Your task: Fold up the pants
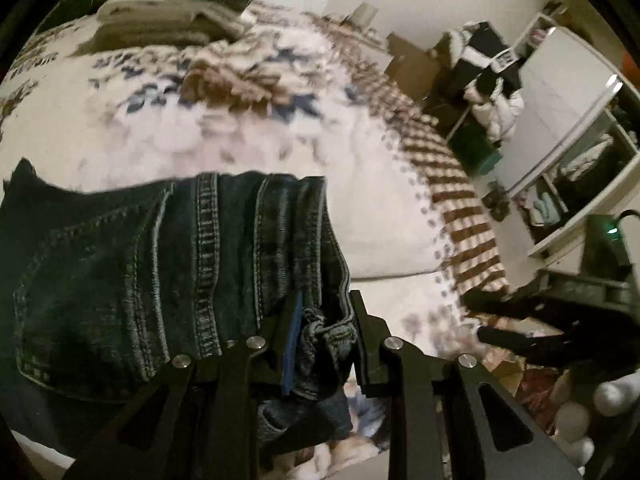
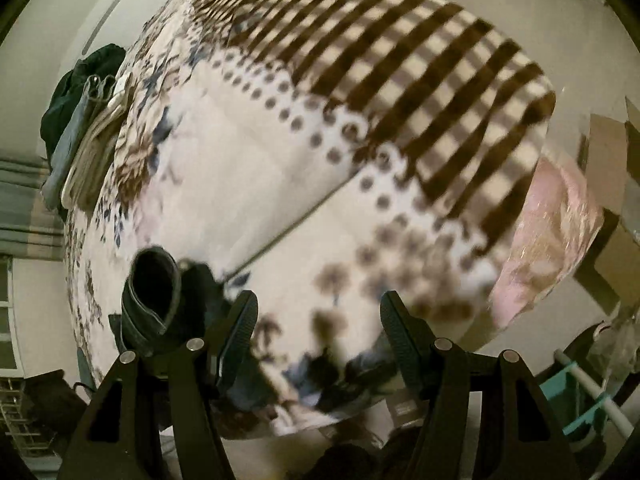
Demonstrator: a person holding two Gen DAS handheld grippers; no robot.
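Dark blue jeans [image 1: 160, 264] hang bunched in the left wrist view, above the patterned bed cover [image 1: 240, 128]. My left gripper [image 1: 326, 320] is shut on the jeans' bunched denim edge. My right gripper [image 2: 318, 312] is open and empty over the bed cover [image 2: 280, 184]; it also shows at the right of the left wrist view [image 1: 532, 320]. A part of the jeans [image 2: 156, 296] shows at the lower left of the right wrist view, just left of my left finger.
A stack of folded clothes [image 1: 168, 16] lies at the far end of the bed, also in the right wrist view [image 2: 84, 128]. White shelves [image 1: 576, 128] with clutter stand right of the bed. A pink bag [image 2: 552, 236] and cardboard boxes [image 2: 616, 184] lie beside the bed.
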